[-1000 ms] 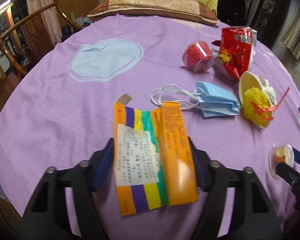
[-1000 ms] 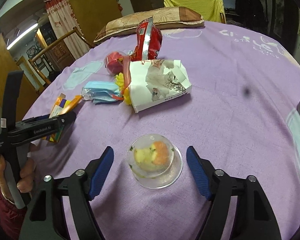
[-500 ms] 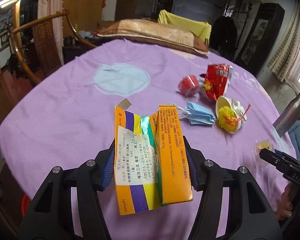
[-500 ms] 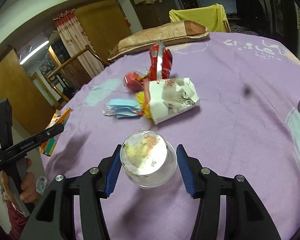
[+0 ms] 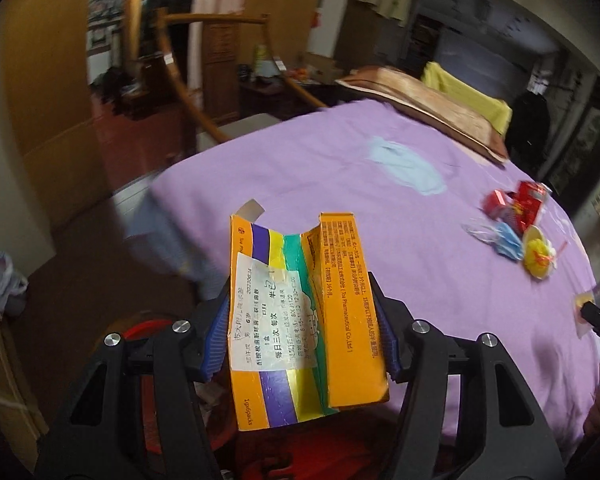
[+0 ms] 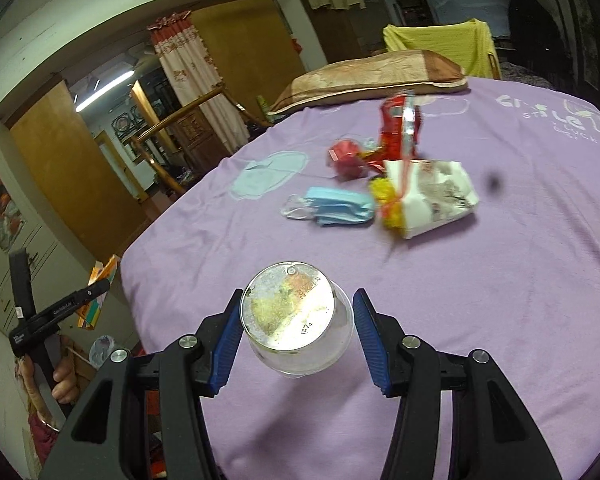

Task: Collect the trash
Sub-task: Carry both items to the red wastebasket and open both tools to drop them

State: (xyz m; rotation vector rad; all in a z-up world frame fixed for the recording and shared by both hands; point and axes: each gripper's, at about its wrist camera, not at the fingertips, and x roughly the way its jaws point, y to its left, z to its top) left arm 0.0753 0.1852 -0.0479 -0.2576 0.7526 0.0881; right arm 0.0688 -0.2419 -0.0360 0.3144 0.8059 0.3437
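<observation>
My left gripper [image 5: 302, 328] is shut on a flattened orange medicine box [image 5: 300, 312] with purple, yellow and green stripes, held in the air off the left edge of the purple-clothed table [image 5: 340, 184]. The box also shows in the right wrist view [image 6: 98, 292]. My right gripper [image 6: 296, 328] is shut on a clear plastic cup [image 6: 296, 316] with yellow and orange residue, lifted above the table [image 6: 500, 320]. On the cloth lie a blue face mask [image 6: 340, 210], a red snack bag [image 6: 400, 128], a red cup [image 6: 346, 154] and a white paper bag with yellow filling [image 6: 432, 200].
A red bin [image 5: 148, 330] shows below the left gripper, beside the table. A pillow [image 6: 372, 76] lies at the far table edge. A wooden chair [image 5: 188, 80] stands to the left. A white plastic bag [image 5: 0, 276] lies on the floor.
Both grippers closed on their items and lifted them. The left gripper carried the box leftward off the table edge, over the floor and red bin. The right gripper raised the cup.
</observation>
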